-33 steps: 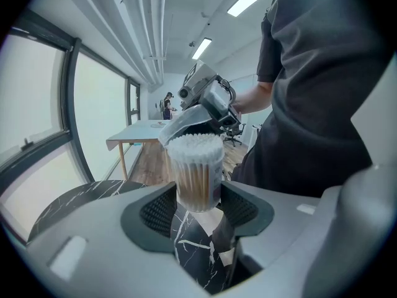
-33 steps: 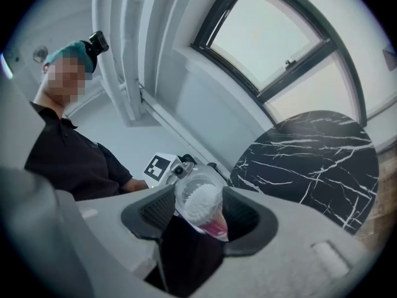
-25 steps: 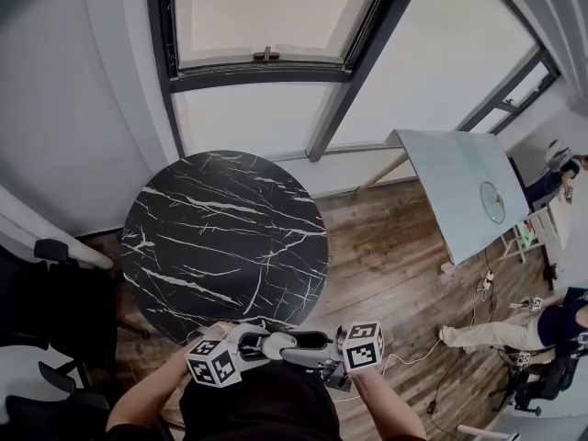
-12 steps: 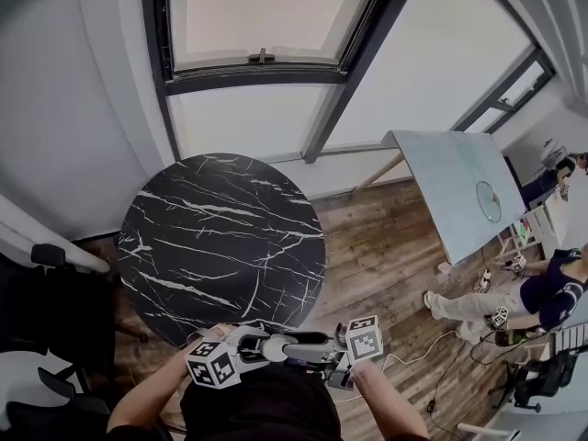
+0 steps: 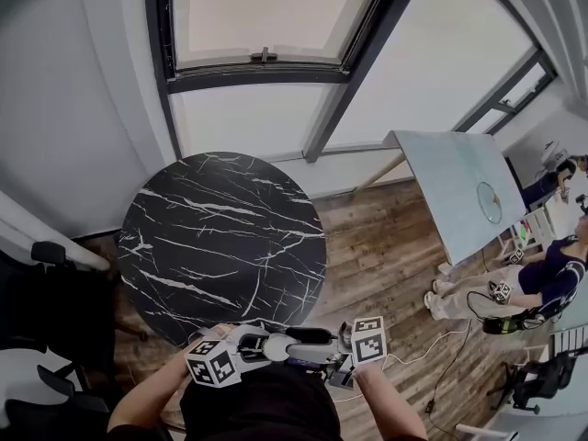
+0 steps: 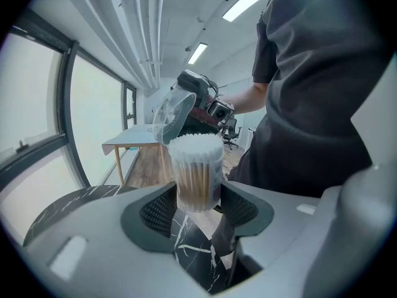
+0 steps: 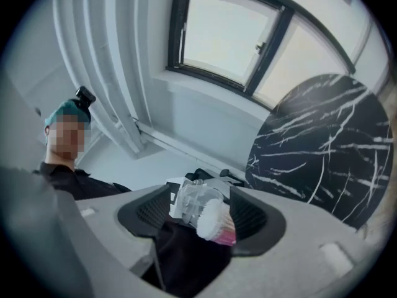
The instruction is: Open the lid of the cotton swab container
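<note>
Left tongs (image 6: 198, 196) clamp swab container (image 6: 197, 163) near marble table (image 5: 225, 232).

Table (image 5: 220, 237): black marble with white veins, as I see it.
Swabs (image 6: 196, 166): white tips, tan sticks.
Lid (image 6: 172, 113): clear.
My left tool (image 6: 197, 211): grey, black ribbed pads.
Floor (image 5: 386, 255): brown wood planks.

head view steeply down over table (image 5: 220, 237), close gripper views facing, sharing container (image 6: 196, 172)

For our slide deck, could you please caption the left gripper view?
Left gripper holds the cotton swab container, clear lid tilted up off the swabs.
</note>
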A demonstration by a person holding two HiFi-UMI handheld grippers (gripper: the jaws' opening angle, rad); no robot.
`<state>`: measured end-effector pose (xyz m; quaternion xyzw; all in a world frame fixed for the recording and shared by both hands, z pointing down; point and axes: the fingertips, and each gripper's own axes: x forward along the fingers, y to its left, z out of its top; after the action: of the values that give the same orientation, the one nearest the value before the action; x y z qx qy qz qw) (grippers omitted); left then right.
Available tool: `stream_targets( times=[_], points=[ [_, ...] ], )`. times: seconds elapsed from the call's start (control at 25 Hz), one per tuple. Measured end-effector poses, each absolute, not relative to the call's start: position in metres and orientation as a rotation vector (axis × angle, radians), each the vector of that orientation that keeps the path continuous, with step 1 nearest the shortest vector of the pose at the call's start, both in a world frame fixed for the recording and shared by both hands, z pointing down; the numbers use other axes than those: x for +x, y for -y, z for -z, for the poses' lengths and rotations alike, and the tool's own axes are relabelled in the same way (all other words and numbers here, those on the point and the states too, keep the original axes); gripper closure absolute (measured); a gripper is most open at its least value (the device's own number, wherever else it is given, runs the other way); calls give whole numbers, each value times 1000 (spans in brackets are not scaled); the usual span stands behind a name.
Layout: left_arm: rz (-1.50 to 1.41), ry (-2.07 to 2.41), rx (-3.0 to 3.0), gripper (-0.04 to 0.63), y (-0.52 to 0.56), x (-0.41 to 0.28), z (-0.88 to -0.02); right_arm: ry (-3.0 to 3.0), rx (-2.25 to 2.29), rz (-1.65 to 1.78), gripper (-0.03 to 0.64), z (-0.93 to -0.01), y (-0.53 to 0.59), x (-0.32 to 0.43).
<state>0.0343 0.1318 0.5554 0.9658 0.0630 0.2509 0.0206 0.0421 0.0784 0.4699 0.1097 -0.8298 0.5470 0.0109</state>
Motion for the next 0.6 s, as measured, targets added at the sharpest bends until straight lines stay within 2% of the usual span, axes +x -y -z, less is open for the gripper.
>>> stream_targets(
  times=[0.16, 0.36, 0.52, 0.6],
  points=[
    [-772, -197, 2962, 365, -130, 30, -558, 2726, 481, -1206, 327, -458, -75, 49],
    [-762, -215, 2913, 365, -128, 24, -560, 2658, 426, -546, 327, -466, -94, 40],
    [-750, -237, 2903, 365, -128, 23, -554, 2602, 442, -376, 330, -477, -94, 36],
    [-751, -245, 2900, 365, -129, 22, -554, 2610, 470, -327, 356, -473, -92, 32]
  ],
)
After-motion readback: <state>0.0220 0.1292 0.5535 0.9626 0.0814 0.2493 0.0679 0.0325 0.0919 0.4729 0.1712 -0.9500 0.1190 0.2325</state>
